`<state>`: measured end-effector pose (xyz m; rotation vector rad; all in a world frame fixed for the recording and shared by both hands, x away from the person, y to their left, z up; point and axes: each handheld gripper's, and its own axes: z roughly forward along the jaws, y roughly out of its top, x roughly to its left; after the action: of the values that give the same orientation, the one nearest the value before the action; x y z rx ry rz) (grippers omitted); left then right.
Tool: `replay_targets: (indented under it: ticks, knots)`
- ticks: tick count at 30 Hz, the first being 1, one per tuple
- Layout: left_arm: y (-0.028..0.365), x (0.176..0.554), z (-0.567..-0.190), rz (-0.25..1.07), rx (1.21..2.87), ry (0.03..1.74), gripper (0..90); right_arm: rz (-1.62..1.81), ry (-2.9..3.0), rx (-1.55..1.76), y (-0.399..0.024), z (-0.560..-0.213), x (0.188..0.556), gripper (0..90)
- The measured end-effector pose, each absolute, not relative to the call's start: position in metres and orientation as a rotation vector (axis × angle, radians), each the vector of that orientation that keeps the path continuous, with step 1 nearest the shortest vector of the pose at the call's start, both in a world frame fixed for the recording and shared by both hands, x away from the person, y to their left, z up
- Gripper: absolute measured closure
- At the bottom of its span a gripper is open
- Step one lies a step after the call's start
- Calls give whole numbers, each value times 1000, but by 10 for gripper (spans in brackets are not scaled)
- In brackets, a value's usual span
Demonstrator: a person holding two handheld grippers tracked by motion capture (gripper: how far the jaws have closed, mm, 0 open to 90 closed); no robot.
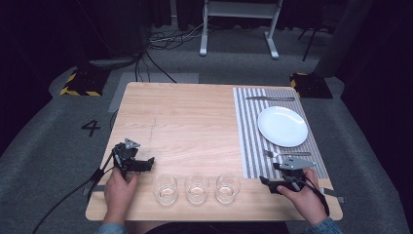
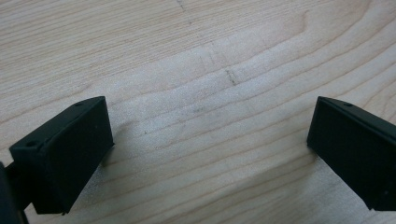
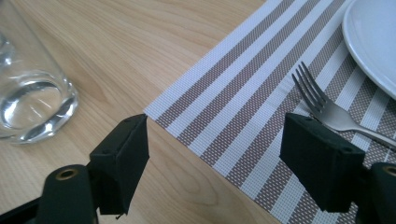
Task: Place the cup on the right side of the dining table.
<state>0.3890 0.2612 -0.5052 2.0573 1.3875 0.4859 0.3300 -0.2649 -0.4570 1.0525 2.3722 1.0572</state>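
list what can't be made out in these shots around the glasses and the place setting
- Glass, right gripper view: cut off by the left and top edges, so its rim and height are lost.
- Fork, right gripper view: handle hidden behind the right jaw.
- Plate, right gripper view: cut by the right edge.
- Knife, high view: too small to tell blade from handle.
- Three glasses, high view: whether they hold any liquid can't be judged.

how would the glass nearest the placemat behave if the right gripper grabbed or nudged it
The glass looks clear and smooth, so the jaws may slip on it. It is probably fragile if squeezed hard. Standing upright on the table, short with a thick base, it would more likely slide than tip.
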Motion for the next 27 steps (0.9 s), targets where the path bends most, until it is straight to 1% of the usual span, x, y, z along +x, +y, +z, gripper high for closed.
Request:
replay_targets:
  ticks: [6, 14, 27]
  knots:
    - [261, 389, -505, 486, 2057, 1388, 4, 1076, 2389, 1002, -256, -439, 323, 232]
    - [261, 389, -505, 486, 2058, 1387, 4, 1083, 2428, 940, -240, -423, 317, 205]
    - [262, 389, -505, 485, 2059, 1388, 4, 1106, 2455, 850, -221, -406, 307, 194]
